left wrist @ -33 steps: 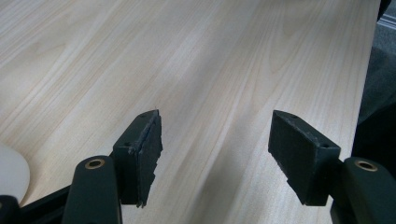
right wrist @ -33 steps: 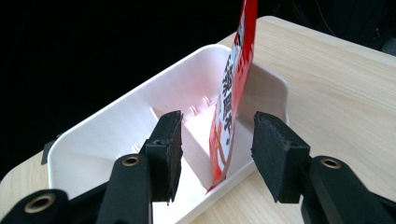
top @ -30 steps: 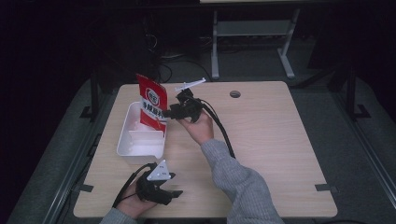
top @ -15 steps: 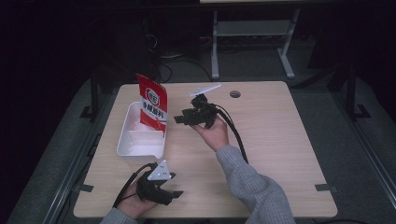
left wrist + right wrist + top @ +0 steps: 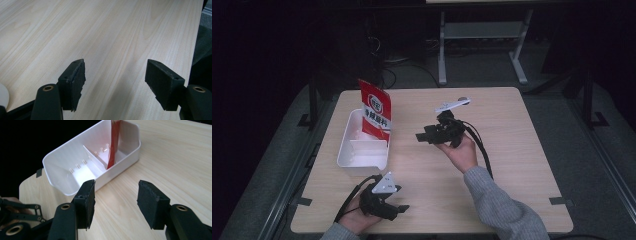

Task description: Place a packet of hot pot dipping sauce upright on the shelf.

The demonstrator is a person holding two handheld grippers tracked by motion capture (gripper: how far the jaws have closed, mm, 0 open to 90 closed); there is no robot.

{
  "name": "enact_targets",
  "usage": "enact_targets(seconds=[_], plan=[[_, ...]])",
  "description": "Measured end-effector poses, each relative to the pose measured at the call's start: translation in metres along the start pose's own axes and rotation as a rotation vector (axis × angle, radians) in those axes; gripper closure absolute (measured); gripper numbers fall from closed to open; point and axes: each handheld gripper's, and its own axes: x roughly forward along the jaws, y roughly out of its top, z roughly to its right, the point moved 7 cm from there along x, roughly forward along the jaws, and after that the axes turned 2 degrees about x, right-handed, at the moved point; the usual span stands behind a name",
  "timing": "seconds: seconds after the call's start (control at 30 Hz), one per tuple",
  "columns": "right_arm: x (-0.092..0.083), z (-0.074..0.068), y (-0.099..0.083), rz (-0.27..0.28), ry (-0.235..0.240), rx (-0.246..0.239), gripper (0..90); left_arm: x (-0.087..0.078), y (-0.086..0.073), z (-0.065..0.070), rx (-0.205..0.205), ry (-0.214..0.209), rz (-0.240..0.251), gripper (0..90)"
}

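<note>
Right claw (image 5: 428, 136): centre of the high view, jaws wide with nothing between them; they have just been opening further.
Left claw (image 5: 398, 210): lower left, jaws wide and empty, low over the counter (image 5: 512, 150).
Red packet (image 5: 375, 115): upper left, standing in the far compartment of the white bin (image 5: 346, 150), leaning on its far wall.
Bin, near compartment: looks empty.
Progress: packet judged placed and released.
Left to do: draw the right claw clear; nothing else on the counter to load.
</note>
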Motion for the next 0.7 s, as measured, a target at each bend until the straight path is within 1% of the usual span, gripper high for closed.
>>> enact_targets(seconds=[0.1,0.4,0.53,0.7], plan=[[-0.005,0.001,-0.005,-0.003,0.004,0.007,46.6,0.000,0.000,0.000,-0.004,0.002,0.001,31.6],[-0.018,0.004,-0.021,-0.024,0.011,0.016,45.3,0.000,0.000,-0.001,0.001,0.005,-0.001,31.4],[-0.024,0.005,-0.026,-0.019,0.038,0.031,44.4,0.000,0.000,-0.002,0.001,0.005,0.000,31.5],[-0.033,0.007,-0.034,-0.025,0.037,0.036,42.5,0.000,0.000,-0.002,0.003,0.005,-0.001,31.4]])
